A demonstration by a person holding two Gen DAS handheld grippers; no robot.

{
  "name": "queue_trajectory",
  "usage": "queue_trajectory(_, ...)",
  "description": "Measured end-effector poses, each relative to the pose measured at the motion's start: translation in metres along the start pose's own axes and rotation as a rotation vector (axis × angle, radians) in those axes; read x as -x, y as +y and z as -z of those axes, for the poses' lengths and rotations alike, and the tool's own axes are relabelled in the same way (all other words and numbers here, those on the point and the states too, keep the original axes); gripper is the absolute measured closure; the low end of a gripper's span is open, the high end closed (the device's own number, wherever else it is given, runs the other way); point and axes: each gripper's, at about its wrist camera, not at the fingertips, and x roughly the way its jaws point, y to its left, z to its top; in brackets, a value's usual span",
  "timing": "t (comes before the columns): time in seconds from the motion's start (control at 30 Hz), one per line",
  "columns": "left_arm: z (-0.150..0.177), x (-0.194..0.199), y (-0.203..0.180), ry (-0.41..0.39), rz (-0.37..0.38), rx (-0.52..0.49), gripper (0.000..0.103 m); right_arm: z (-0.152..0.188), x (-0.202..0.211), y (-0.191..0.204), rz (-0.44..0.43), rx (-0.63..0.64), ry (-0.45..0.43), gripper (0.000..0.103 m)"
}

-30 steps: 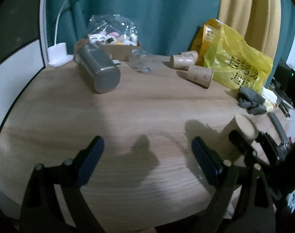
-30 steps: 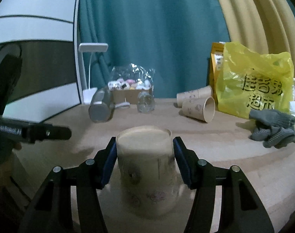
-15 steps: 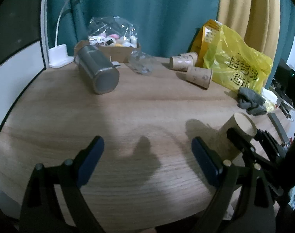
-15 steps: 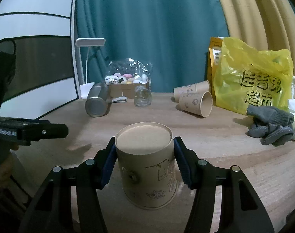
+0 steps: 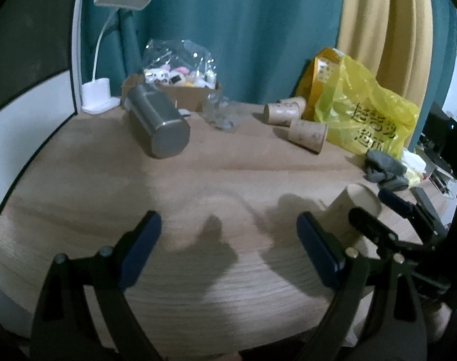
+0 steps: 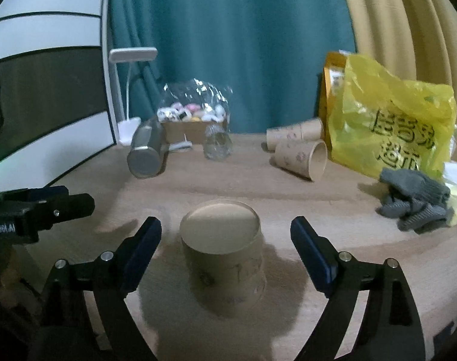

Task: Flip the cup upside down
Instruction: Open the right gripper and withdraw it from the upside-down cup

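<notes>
The cup [image 6: 224, 252] is standing upside down on the bench [image 6: 364, 240], base up and rim down, centred between the jaws of the right gripper [image 6: 225, 248]. Both jaws are spread wide, and each one is standing apart from the cup wall with bench showing in the gap on either side. No contact is visible. In the left wrist view the same cup [image 5: 353, 210] is appearing to the right of the left jaws, with the right gripper's fingers on both sides of it.

The left gripper [image 5: 228, 248] is hovering over bare bench with its jaws fully apart and nothing between them. It is taking no part in the handling.

**Step in hand.** Judged from the pose of the cup, the flip is done and the release is the step in progress: the cup is bearing on its rim and the jaws are clear of it.

**Next move.** The right gripper is needing a straight retreat back along its own finger axis, with the jaws kept spread. The cup looks like light paper, so a brush from either jaw is likely to tip or slide it. A sideways swing should be avoided until the fingertips are behind the cup wall.

**Surroundings.** 2 more paper cups [image 6: 300, 156] are lying on their sides well beyond the jaws, near a yellow bag [image 6: 391, 120]. A steel tumbler [image 6: 145, 155] is lying far ahead to the left. None of these sits in the retreat path.
</notes>
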Motion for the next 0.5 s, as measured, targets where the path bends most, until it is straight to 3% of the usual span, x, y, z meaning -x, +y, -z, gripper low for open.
queue_trajectory(0.23,0.004,0.019,-0.02,-0.042,0.019,-0.047,0.01,-0.013,0.024,-0.009,0.041,-0.062,0.155,0.013)
queue_trajectory(0.5,0.0,0.041,-0.03,-0.077,0.025,-0.053,0.01,-0.015,0.049,-0.024,0.099,-0.096,0.161,0.013)
